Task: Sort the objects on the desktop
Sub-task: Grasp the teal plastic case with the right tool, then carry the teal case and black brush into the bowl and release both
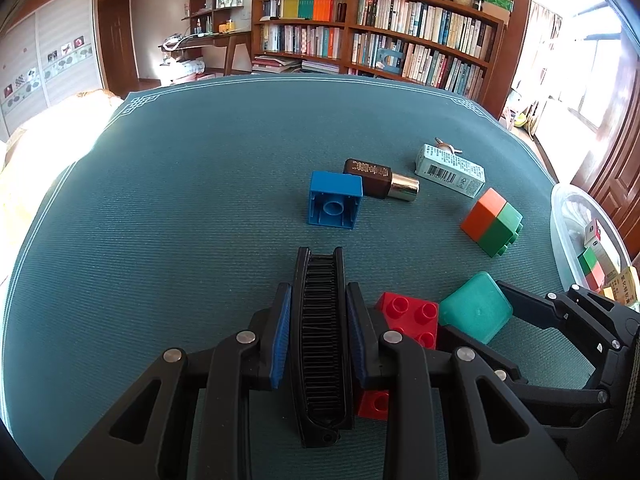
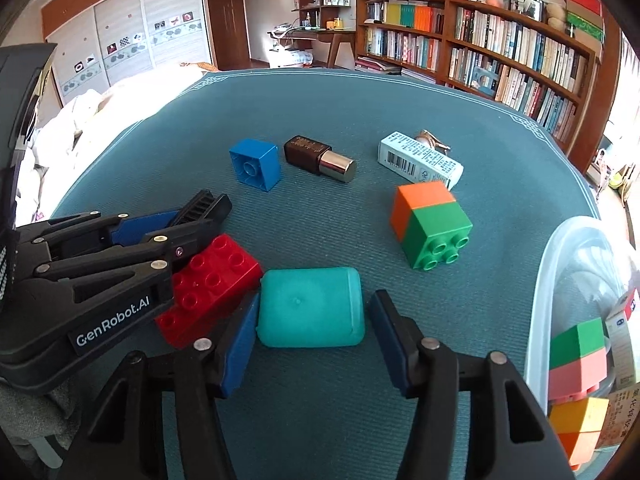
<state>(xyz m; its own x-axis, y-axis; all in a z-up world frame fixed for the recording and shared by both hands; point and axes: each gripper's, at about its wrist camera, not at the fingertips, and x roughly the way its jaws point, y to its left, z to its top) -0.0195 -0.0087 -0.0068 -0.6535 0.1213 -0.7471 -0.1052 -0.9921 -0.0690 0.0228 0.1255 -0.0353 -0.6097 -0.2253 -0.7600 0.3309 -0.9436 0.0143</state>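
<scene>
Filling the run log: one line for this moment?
left gripper: shut on black comb | right gripper: jaws open around teal box

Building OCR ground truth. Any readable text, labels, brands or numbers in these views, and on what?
"GenRobot.AI": on the side of the left gripper, seen from the right wrist.
Pale carton: barcode and fine print, too small to read.
Brown bottle: gold print, blurred.
Packets in the clear bin: characters, unreadable.
Book spines on the bookshelf: too small.
</scene>
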